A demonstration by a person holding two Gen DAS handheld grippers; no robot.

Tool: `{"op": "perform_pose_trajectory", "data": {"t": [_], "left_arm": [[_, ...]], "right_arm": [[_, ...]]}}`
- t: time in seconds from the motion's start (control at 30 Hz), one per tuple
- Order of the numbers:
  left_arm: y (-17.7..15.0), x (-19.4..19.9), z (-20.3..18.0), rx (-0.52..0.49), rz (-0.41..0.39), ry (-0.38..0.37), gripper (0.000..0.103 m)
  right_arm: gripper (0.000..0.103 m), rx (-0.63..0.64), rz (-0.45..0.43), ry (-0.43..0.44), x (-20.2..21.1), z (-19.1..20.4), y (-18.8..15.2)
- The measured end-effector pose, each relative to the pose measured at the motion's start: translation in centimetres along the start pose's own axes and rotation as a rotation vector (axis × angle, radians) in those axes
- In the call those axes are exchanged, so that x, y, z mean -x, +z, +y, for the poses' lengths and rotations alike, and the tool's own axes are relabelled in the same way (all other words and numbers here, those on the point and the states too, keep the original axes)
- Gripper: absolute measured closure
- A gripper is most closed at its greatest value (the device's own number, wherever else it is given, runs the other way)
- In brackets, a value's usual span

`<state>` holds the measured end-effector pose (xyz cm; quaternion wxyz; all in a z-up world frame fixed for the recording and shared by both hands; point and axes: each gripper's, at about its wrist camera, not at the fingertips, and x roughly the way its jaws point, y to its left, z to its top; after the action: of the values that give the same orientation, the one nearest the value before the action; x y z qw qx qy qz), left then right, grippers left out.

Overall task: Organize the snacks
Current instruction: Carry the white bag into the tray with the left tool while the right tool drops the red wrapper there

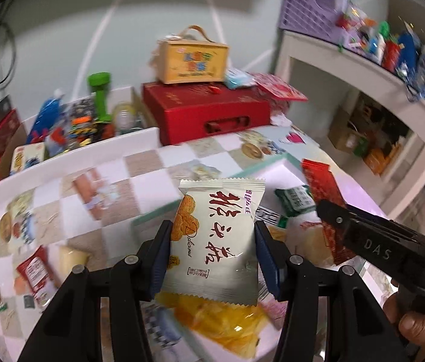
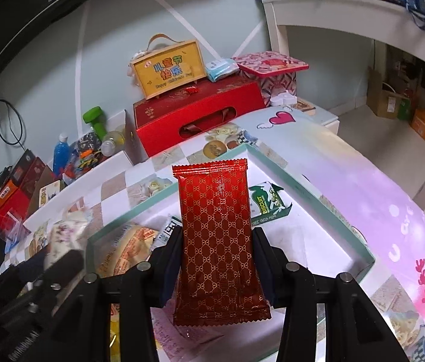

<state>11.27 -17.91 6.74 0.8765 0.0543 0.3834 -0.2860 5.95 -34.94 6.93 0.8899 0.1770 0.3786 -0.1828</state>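
Note:
My left gripper (image 1: 212, 232) is shut on a white snack packet (image 1: 217, 235) with red characters and a biscuit picture, held upright above the table. My right gripper (image 2: 217, 238) is shut on a dark red patterned packet (image 2: 220, 235), also upright. Both hang over a shallow white box with a mint-green rim (image 2: 318, 187). In that box lie a green biscuit packet (image 2: 268, 203), a pale orange-printed packet (image 2: 128, 244) and a yellow packet (image 1: 221, 316). In the left wrist view the right gripper's body (image 1: 372, 241) shows with its red packet (image 1: 324, 187).
A patterned tablecloth (image 2: 393, 211) covers the table. At the back stand a red gift box (image 2: 200, 114) with a yellow handled case (image 2: 167, 71) on it, and a carton of bottles and a green dumbbell (image 2: 95, 120). A white shelf (image 2: 363, 15) with snacks stands right.

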Motion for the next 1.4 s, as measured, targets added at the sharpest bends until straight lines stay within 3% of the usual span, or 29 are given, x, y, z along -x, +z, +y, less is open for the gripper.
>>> {"op": "perform_pose_trajectory", "data": {"t": [0.53,1.07,1.13,1.37,1.4], "left_arm": [[-0.1,-4.1,-0.9,-0.016,0.077,0.011,0.048],[0.0,-2.2,0.4,0.029,0.067,0.037,0.038],[-0.1,-1.9,1.2,0.055,0.067,0.061,0.034],[-0.5,-1.5,3.6,0.126,0.080,0.119,0.031],[-0.6,-1.6,3.8,0.130,0.085,0.132,0.030]], "right_arm": [[0.055,0.010,0.052,0.011,-1.8,0.2,-0.4],[0.052,0.020,0.064,0.008,-2.0,0.2,-0.3],[0.044,0.025,0.064,-0.005,-2.0,0.3,-0.3],[0.041,0.043,0.065,-0.017,-1.8,0.7,-0.2],[0.034,0.051,0.068,-0.021,-1.9,0.8,-0.2]]}}
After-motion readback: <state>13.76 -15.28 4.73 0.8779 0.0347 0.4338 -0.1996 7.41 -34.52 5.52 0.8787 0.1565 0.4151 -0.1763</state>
